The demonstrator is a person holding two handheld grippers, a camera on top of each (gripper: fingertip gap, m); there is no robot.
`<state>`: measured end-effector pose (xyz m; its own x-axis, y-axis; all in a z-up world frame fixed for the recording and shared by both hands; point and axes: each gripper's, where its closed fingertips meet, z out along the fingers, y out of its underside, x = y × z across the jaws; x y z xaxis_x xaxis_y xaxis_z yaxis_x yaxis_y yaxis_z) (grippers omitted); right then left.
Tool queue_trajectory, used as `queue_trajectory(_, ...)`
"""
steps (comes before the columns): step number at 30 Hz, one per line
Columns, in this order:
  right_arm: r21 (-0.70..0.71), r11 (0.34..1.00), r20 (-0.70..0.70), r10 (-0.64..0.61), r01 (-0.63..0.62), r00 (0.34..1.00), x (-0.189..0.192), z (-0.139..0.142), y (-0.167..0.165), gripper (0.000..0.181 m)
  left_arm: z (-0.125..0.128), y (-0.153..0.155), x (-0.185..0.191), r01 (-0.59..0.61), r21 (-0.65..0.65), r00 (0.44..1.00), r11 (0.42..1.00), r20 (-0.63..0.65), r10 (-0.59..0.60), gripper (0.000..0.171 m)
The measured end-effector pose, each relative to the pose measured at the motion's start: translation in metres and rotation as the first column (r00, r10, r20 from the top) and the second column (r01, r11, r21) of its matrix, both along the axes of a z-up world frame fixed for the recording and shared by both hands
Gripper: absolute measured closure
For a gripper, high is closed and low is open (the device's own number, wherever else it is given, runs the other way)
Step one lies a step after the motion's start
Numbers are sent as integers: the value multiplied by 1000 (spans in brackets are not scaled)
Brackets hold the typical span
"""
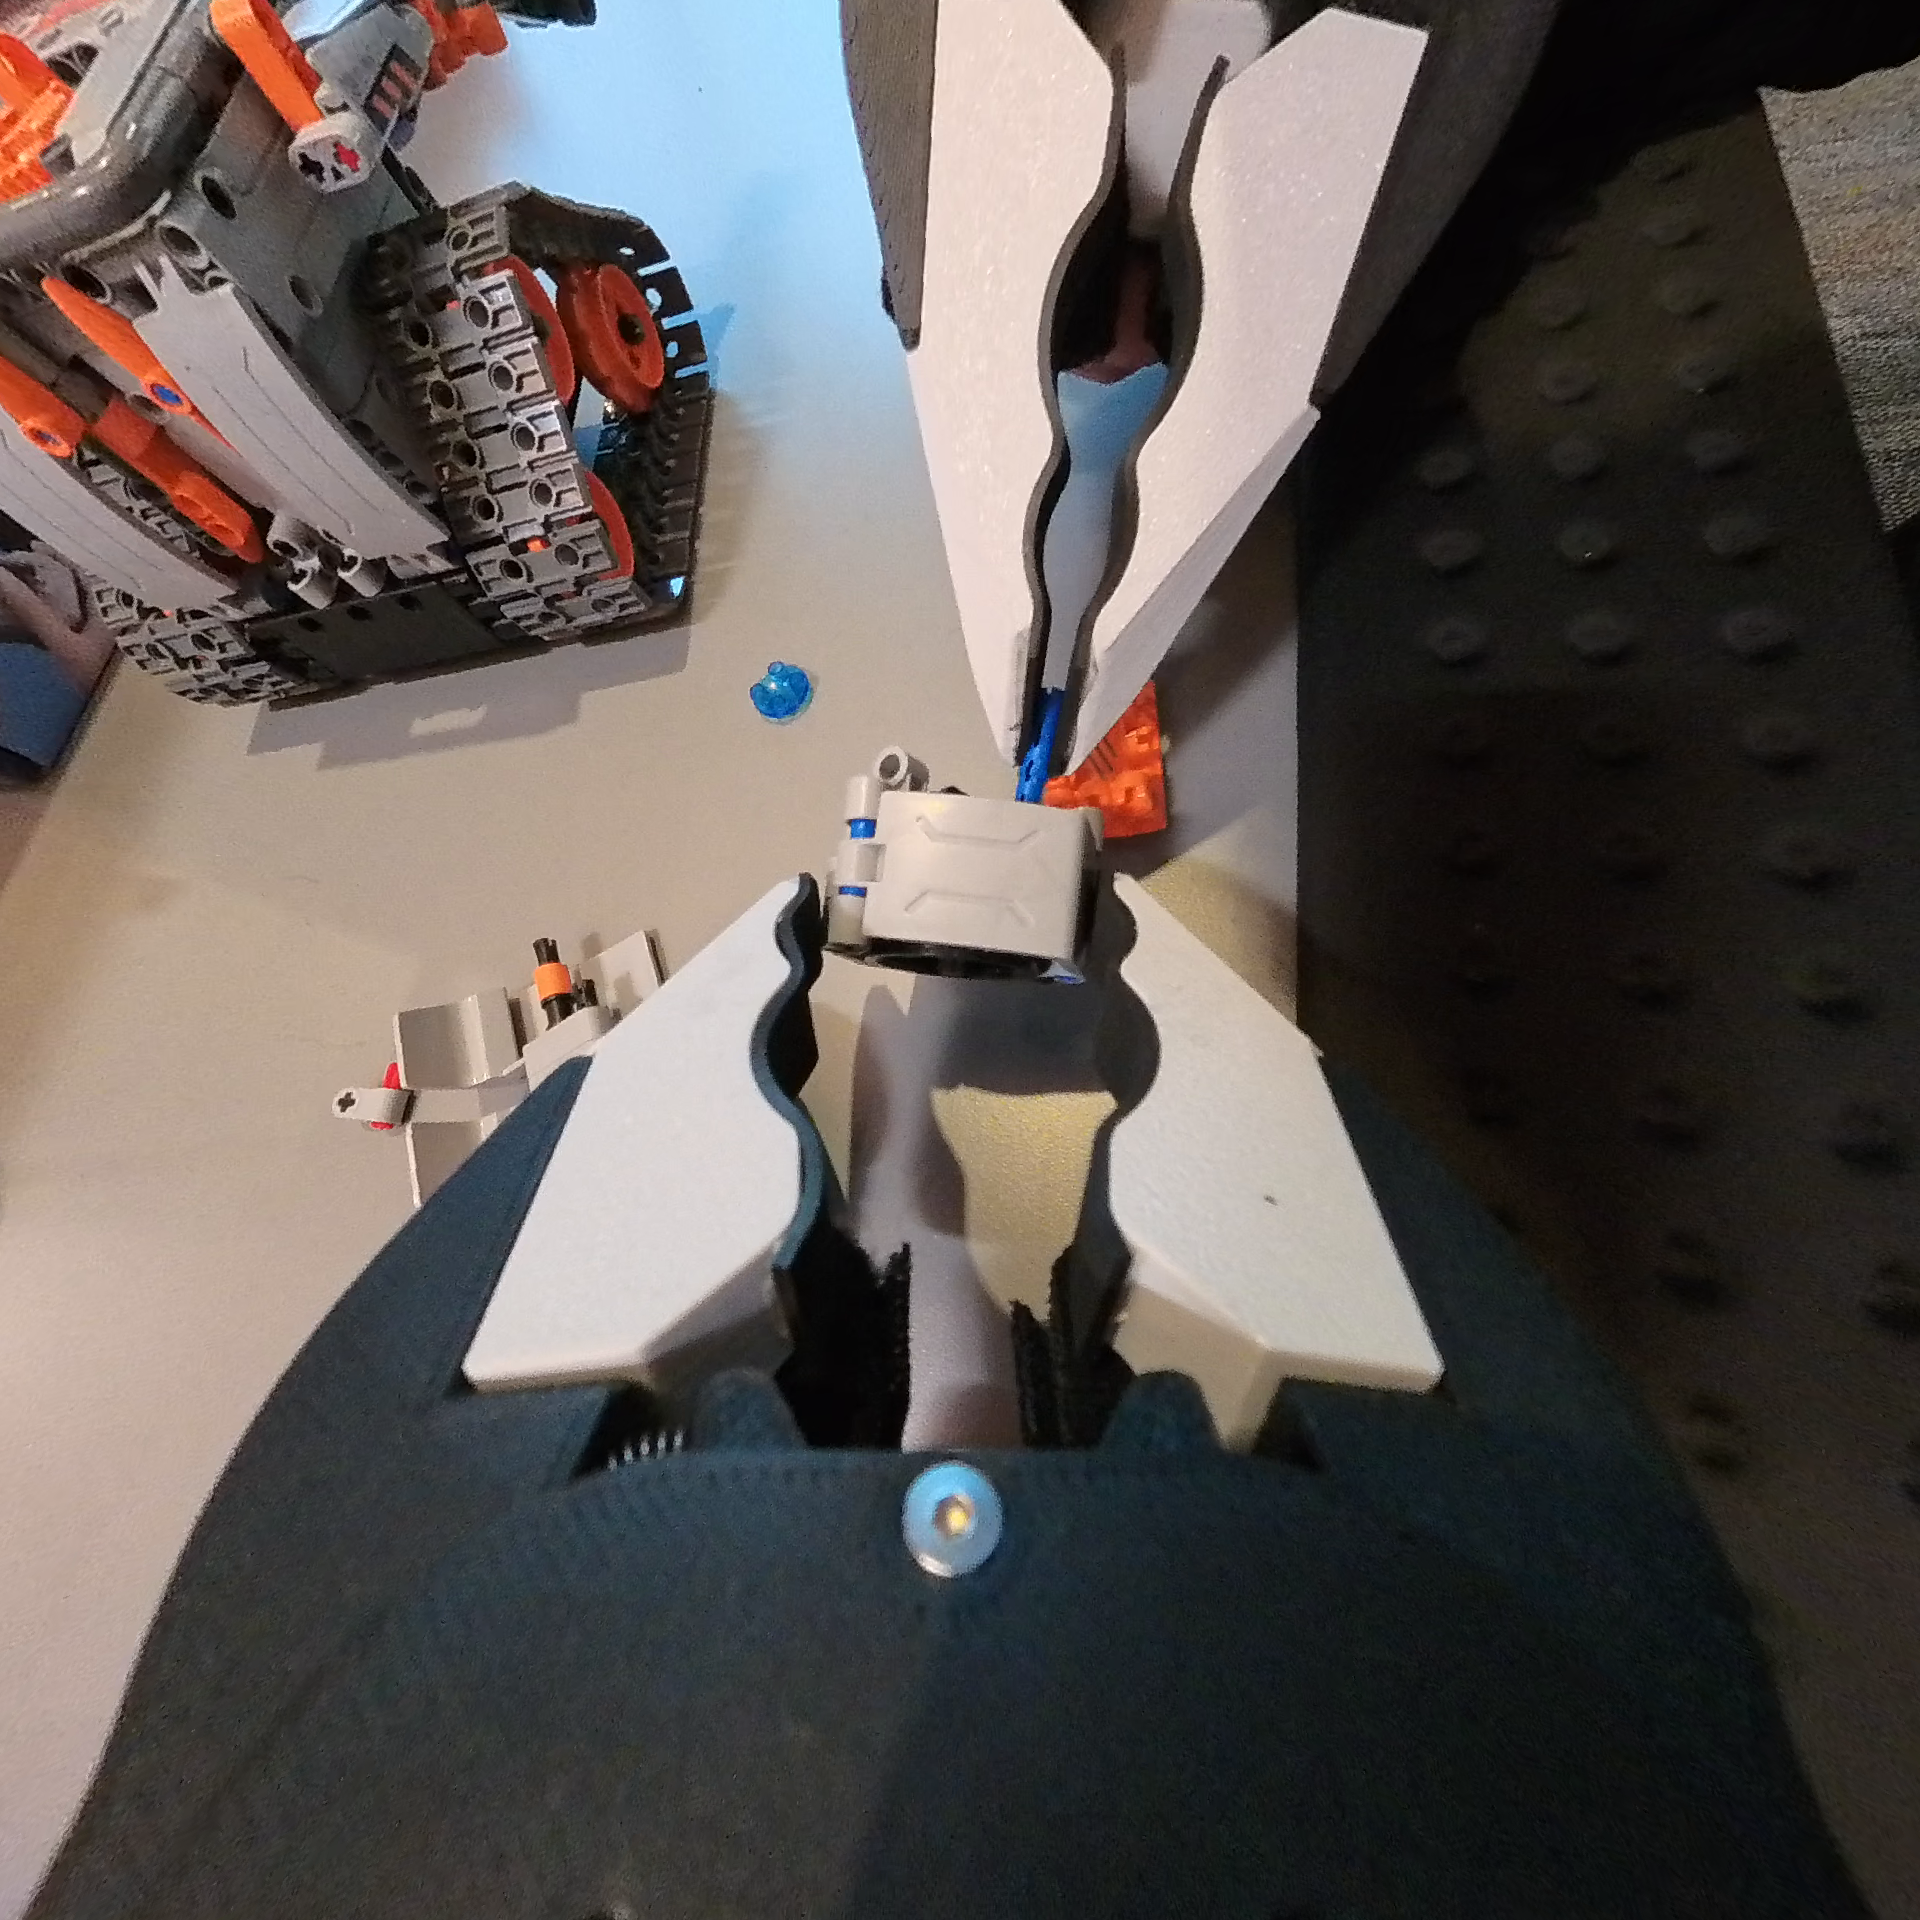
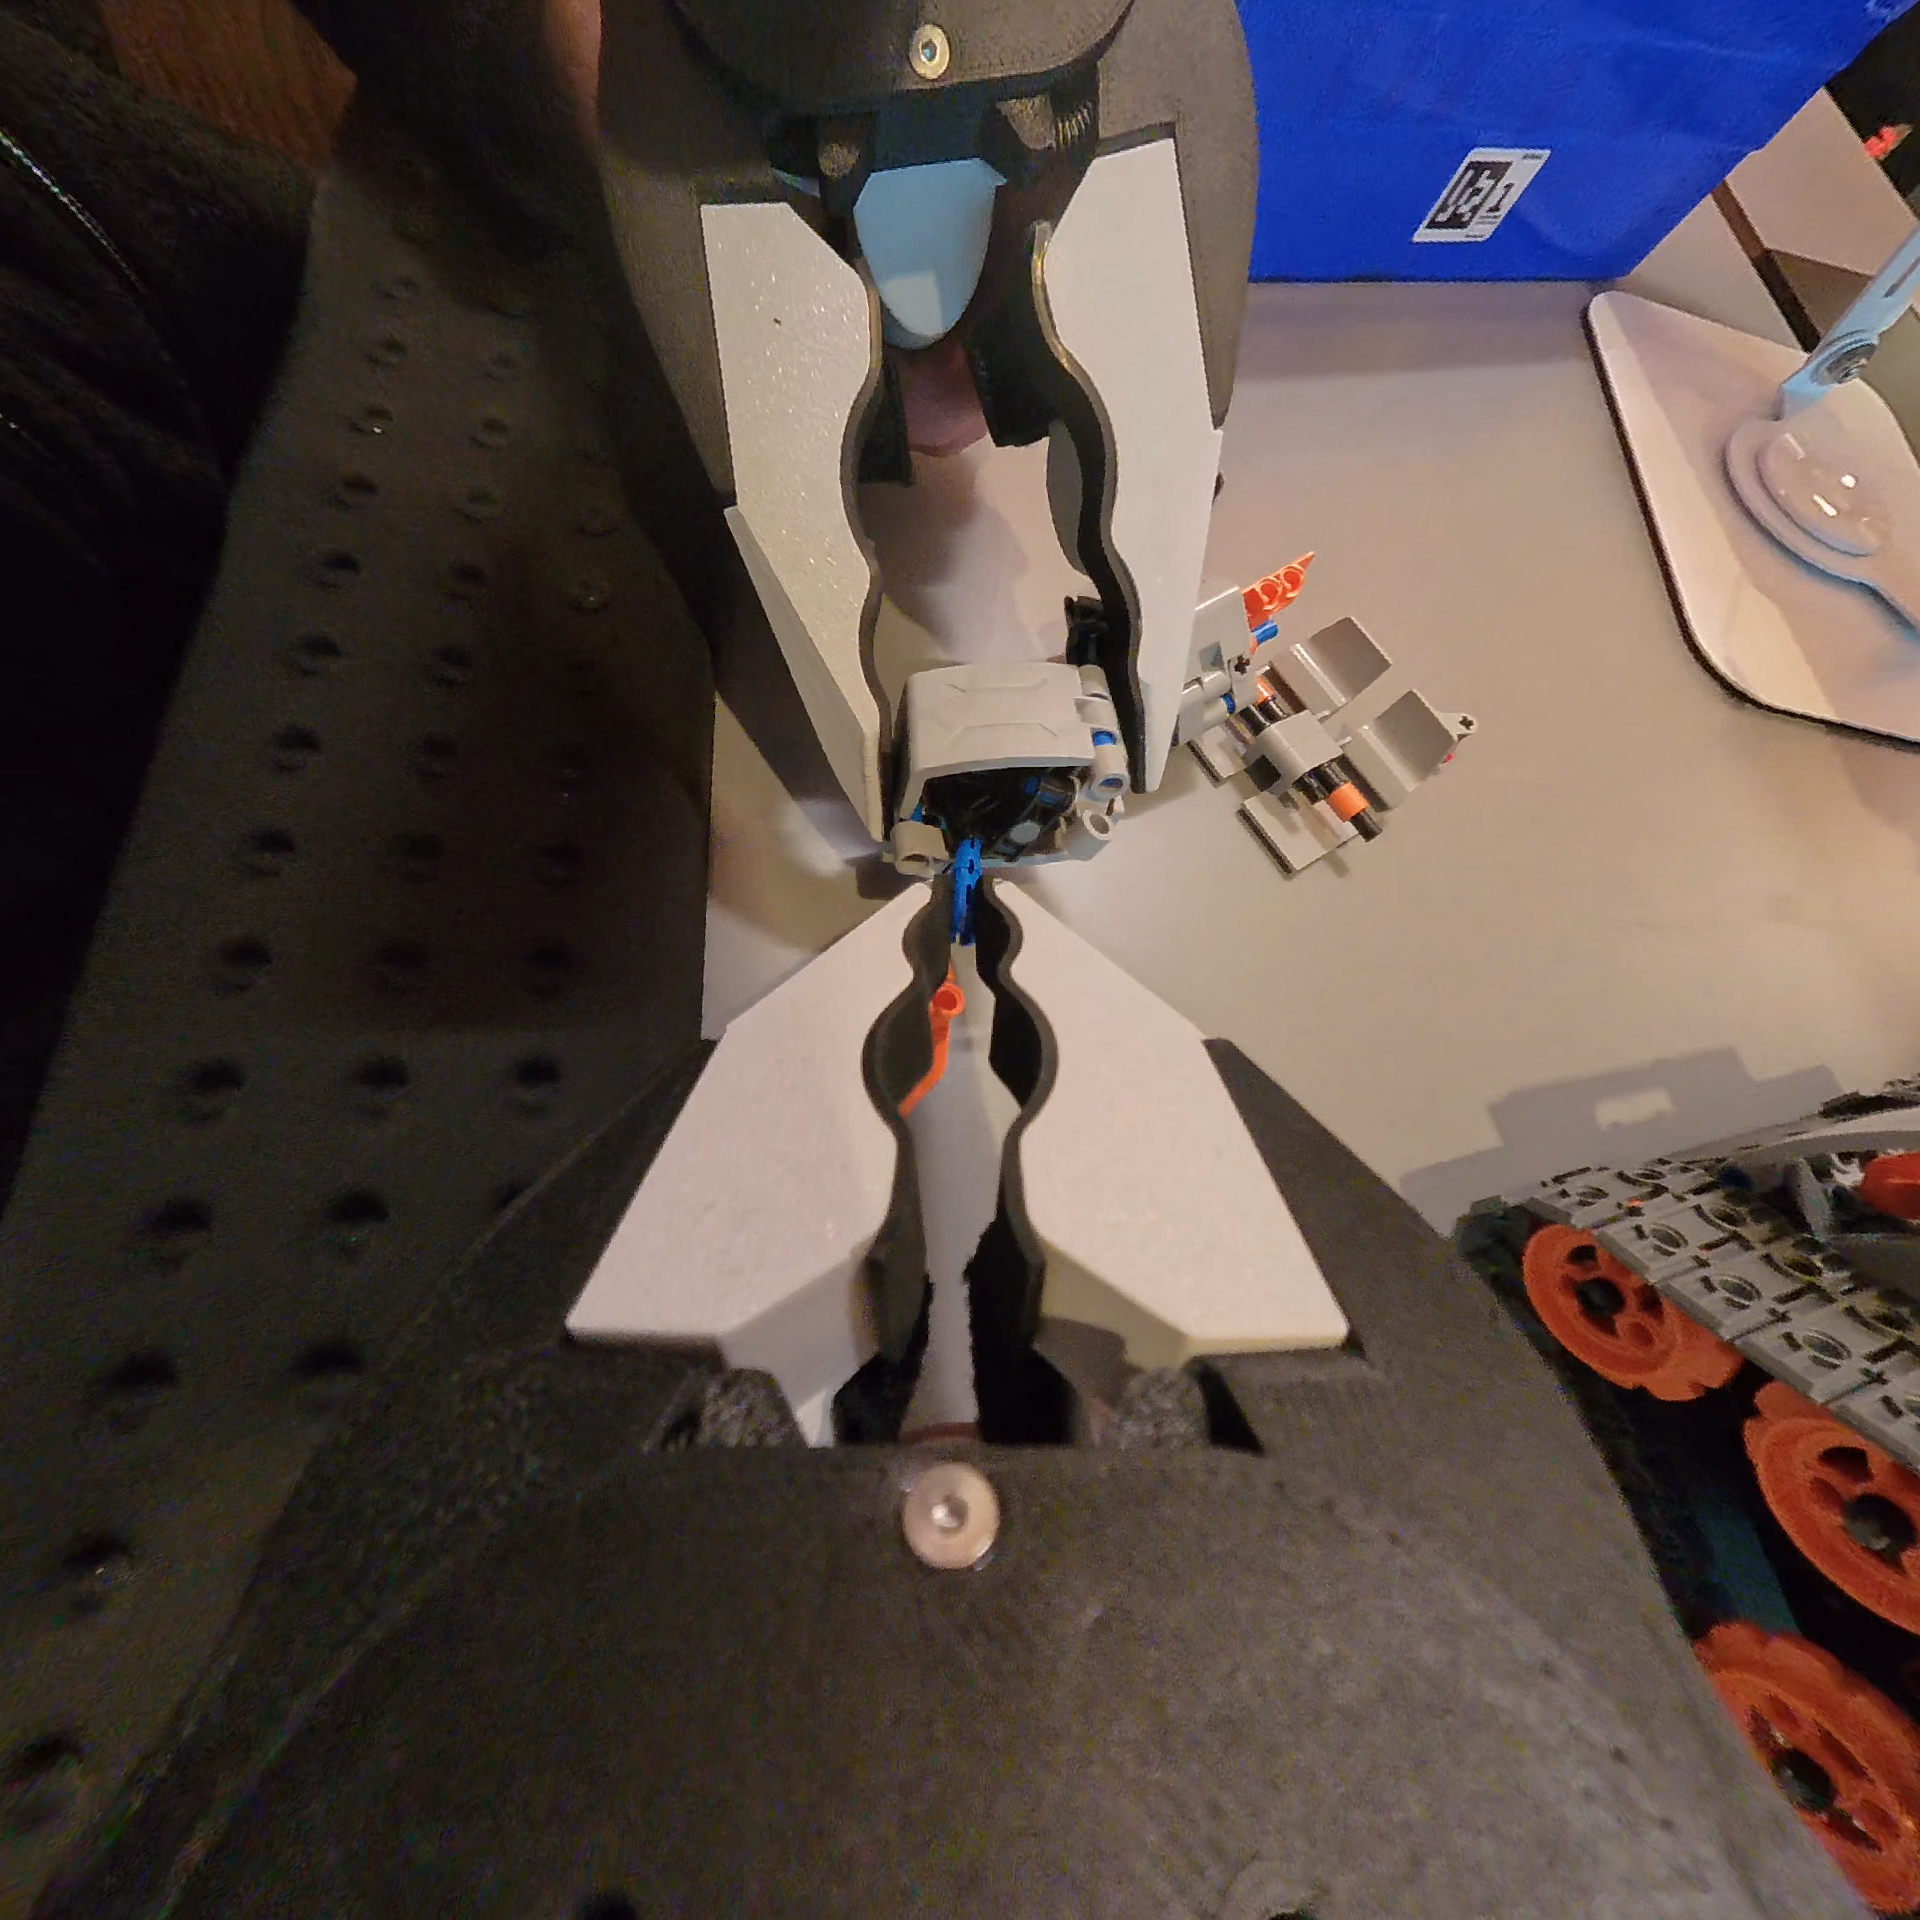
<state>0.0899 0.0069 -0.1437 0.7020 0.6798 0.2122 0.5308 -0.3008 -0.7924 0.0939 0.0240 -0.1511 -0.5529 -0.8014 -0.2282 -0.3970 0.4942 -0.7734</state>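
Left gripper (image 1: pixel 961 914): jaws set moderately apart and clamped on a grey brick-built block (image 1: pixel 971 883), held clear above the pale table (image 1: pixel 312 935). Right gripper (image 2: pixel 961 914): jaws drawn narrow, pinching a thin blue pin (image 2: pixel 964 883) that enters the block's open end.

The two tools meet tip to tip. In the left wrist view the right gripper (image 1: pixel 1049 748) comes down from 12 o'clock; in the right wrist view the left gripper (image 2: pixel 1003 769) does likewise.

Left wrist view only:
- a small clear blue round stud (image 1: pixel 781 691) on the table at 10 o'clock of the block;
- an orange plate (image 1: pixel 1117 774) at 2 o'clock, behind the right gripper's tips.

Right wrist view only:
- the block's open face, with black and blue parts inside;
- an orange piece (image 2: pixel 940 1023) in the gap between the right gripper's fingers; whether it is gripped cannot be determined;
- a blue bin (image 2: pixel 1558 125) at 1 o'clock and a white stand base (image 2: pixel 1714 499) at 2 o'clock.

Both views:
- a grey and orange tracked vehicle (image 1: pixel 364 395), at 10 o'clock in the left view, 4 o'clock (image 2: pixel 1714 1351) in the right;
- a loose grey subassembly (image 1: pixel 520 1039) on the table, at 3 o'clock of the block in the right view (image 2: pixel 1320 738);
- a dark studded mat (image 1: pixel 1610 831) beside the table.
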Motion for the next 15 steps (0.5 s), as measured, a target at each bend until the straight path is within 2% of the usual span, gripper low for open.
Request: queue_trajectory(15,-26,999,-13,25,-26,1000,-4,-4,-1,180,-7,-3,0,21,13,1000,1000,-21,-21,122)
